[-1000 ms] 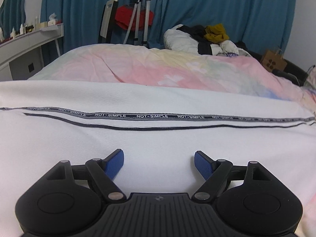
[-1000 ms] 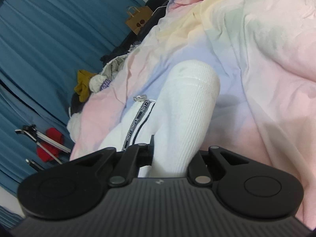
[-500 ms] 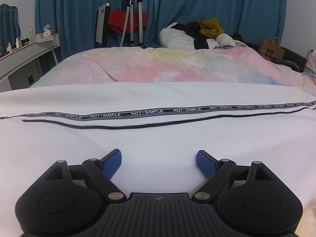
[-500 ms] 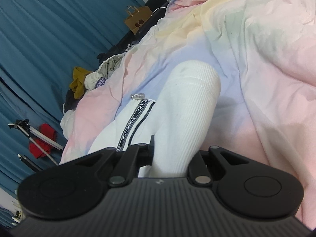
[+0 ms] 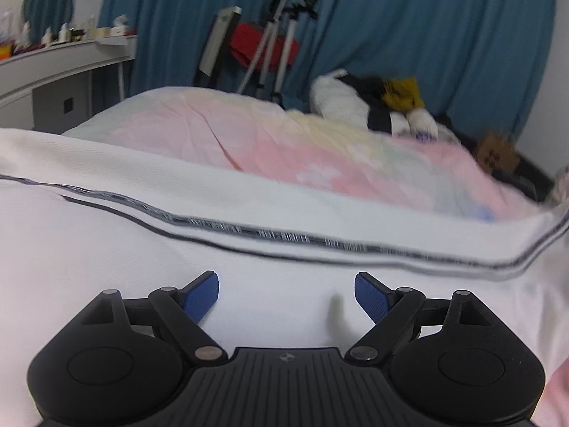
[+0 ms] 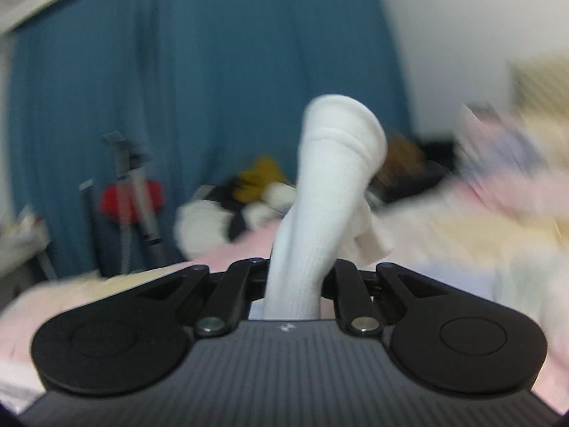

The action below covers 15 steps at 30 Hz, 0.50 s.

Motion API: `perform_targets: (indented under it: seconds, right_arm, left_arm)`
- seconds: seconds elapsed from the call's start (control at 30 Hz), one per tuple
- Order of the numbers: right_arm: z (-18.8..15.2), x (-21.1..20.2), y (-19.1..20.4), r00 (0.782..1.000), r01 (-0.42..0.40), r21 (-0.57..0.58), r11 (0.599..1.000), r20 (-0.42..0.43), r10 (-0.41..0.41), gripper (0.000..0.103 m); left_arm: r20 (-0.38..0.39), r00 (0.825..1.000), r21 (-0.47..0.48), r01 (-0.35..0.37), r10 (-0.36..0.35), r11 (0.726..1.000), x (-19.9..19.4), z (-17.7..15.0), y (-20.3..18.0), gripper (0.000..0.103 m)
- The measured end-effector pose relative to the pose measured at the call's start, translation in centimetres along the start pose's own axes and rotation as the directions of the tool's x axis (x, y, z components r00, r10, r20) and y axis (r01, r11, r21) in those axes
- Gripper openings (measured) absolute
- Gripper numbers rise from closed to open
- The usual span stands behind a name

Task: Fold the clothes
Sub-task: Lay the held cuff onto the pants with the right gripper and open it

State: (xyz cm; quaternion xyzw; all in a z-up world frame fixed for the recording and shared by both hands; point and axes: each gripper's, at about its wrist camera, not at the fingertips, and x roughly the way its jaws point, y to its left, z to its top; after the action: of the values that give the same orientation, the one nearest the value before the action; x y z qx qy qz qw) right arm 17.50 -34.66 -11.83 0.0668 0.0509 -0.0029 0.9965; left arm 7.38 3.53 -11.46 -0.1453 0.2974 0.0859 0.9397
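Behind the bed (image 5: pixel 270 135) hangs a blue curtain (image 5: pixel 409 35); in front of it stand a tripod (image 5: pixel 281 32) and something red (image 5: pixel 263 44), and at the far side of the bed lies a heap of clothes (image 5: pixel 377 106) in white, black and mustard; a brown paper bag (image 5: pixel 496 154) sits beyond the bed's right corner, and a white desk (image 5: pixel 60 60) with small bottles on it runs along the left wall; nothing lies between the left gripper (image 5: pixel 286 293) and the cloth under it

The white garment (image 5: pixel 106 249) is spread over the pastel quilt (image 5: pixel 320 149) and fills the near half of the left view; its long axis runs left to right across the picture, marked by a printed band (image 5: pixel 284 236) with a thin dark line beside it, dipping in the middle and rising toward the right edge; the left gripper hovers close over the cloth with its jaws wide apart and nothing between them, both blue pads (image 5: pixel 202 293) showing

In the blurred right view the right gripper (image 6: pixel 293 293) has its jaws closed on a ribbed white cuff (image 6: pixel 330 192) of the garment; the cuff stands up and away from the jaws, leaning a little to the right, its rounded end topmost against the curtain (image 6: pixel 177 89); the heap of clothes (image 6: pixel 249 199) and the quilt (image 6: pixel 462 235) show smeared behind it
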Motion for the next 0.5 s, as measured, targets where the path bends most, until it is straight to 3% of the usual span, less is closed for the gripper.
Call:
perform_targets:
  seconds: [0.1,0.2,0.27,0.37,0.47,0.5]
  right_arm:
    - [-0.9,-2.4,6.1,0.990,-0.141,-0.158,0.977,0.006,0.144,0.012]
    - [-3.8,-3.9,11.5,0.960,-0.279,-0.315,0.907,-0.108,0.258,0.013]
    - [-6.5,-4.6,14.3,0.928,-0.367,-0.397,0.841,-0.222,0.301,0.013]
    - [-10.7,-4.2,16.8,0.858,-0.477,-0.442,0.760,-0.421,0.294,0.013]
    - [-13.6,-4.3,18.6,0.837,-0.491,-0.503,0.711,-0.498,0.226,0.013]
    - [-13.8,-4.7,19.0,0.849,-0.478,-0.531,0.699,-0.483,0.214,0.013]
  left_arm:
    - [0.050,0.999,-0.068,0.001,0.003,0.998,-1.3,1.1,1.2,0.085]
    - [0.096,0.995,-0.144,0.006,0.008,0.990,-2.6,2.1,2.6,0.085]
    - [0.122,0.992,-0.203,0.015,0.010,0.979,-3.5,2.7,3.7,0.085]
    - [0.132,0.991,-0.271,0.033,0.003,0.962,-4.0,3.4,5.0,0.085]
    - [0.135,0.991,-0.305,0.056,-0.015,0.951,-4.0,3.7,5.7,0.085]
    - [0.134,0.991,-0.310,0.063,-0.022,0.949,-4.0,3.8,5.8,0.085]
